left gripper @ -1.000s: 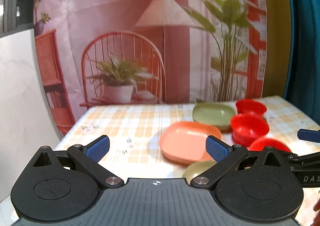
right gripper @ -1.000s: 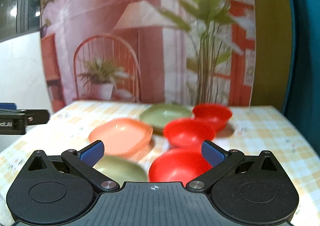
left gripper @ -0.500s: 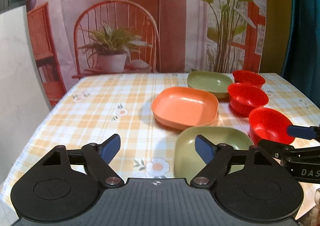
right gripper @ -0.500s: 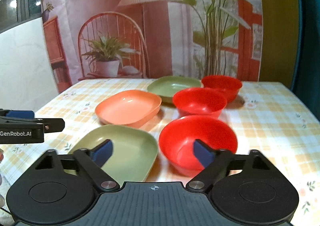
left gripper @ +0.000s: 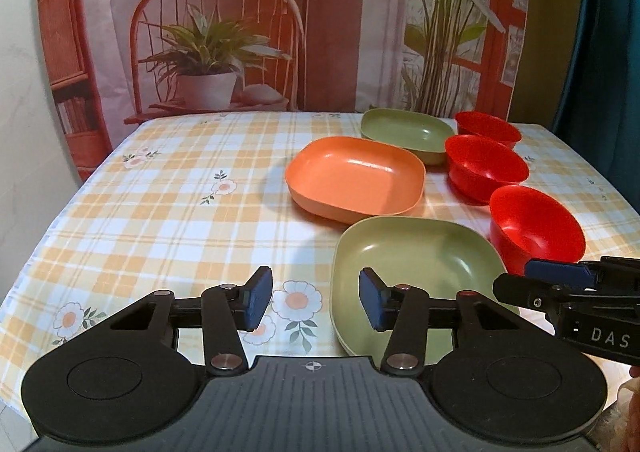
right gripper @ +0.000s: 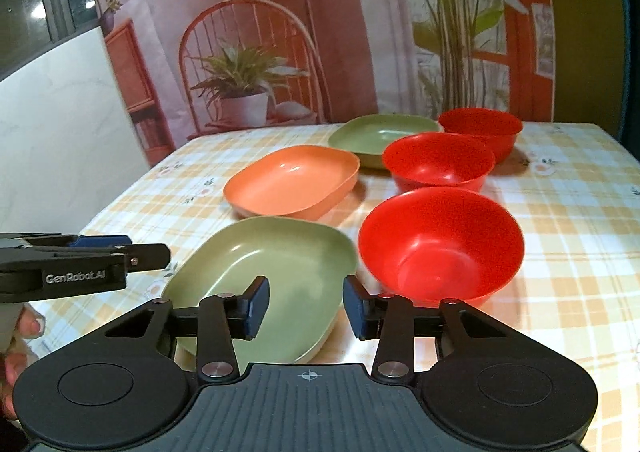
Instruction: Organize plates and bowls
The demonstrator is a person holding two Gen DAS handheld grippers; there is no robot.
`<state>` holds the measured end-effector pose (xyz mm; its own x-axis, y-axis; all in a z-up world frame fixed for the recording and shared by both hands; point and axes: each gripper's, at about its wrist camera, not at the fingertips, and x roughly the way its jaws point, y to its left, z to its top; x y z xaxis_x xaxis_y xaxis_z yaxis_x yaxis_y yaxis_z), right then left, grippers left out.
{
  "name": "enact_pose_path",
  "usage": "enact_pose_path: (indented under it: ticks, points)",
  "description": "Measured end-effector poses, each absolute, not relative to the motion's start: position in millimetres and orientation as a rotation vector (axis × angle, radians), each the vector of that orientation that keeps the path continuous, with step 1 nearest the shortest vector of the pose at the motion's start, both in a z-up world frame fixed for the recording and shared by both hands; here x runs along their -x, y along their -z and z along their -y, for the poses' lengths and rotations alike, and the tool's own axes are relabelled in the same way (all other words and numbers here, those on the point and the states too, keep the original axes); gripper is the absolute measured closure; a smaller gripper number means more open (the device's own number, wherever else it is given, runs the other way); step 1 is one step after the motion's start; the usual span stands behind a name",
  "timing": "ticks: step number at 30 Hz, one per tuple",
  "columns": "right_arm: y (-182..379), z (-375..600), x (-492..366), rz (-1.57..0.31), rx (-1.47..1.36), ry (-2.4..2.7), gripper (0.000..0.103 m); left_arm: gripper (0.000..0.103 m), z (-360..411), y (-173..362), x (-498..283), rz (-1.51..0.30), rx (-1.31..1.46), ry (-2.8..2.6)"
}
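Observation:
On the checked tablecloth stand a near green plate (left gripper: 416,264) (right gripper: 276,272), an orange plate (left gripper: 356,182) (right gripper: 292,184) and a far green plate (left gripper: 404,132) (right gripper: 380,136). Three red bowls sit to their right: near (left gripper: 536,228) (right gripper: 440,244), middle (left gripper: 486,166) (right gripper: 438,162), far (left gripper: 486,128) (right gripper: 480,128). My left gripper (left gripper: 316,302) is open and empty, its right finger over the near green plate's left rim. My right gripper (right gripper: 306,306) is open and empty above that plate's right edge, beside the near bowl.
The table (left gripper: 168,204) is bare on its left half, with its left and front edges close. A printed backdrop (left gripper: 280,20) hangs behind the far edge. A white wall panel (right gripper: 60,120) stands at the left.
Both grippers tilted down and moved closer to the table, bringing the near green plate and near bowl into full view. Both sets of fingers narrowed their gap but stay open.

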<state>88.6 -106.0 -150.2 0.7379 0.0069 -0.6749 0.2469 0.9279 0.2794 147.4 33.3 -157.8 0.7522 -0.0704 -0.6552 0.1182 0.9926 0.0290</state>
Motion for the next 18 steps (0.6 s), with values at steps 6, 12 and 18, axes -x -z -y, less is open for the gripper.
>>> enact_pose_path:
  ticks: [6, 12, 18]
  points:
    - [157, 109, -91, -0.766, -0.398, 0.135, 0.066, 0.052, -32, 162, -149, -0.736, -0.061, 0.104]
    - [164, 111, -92, -0.789, -0.418, 0.134, 0.067, 0.052, -37, 166, -151, -0.755, -0.030, 0.093]
    - [171, 115, -97, -0.816, -0.447, 0.134, 0.073, 0.052, -38, 169, -153, -0.766, -0.018, 0.085]
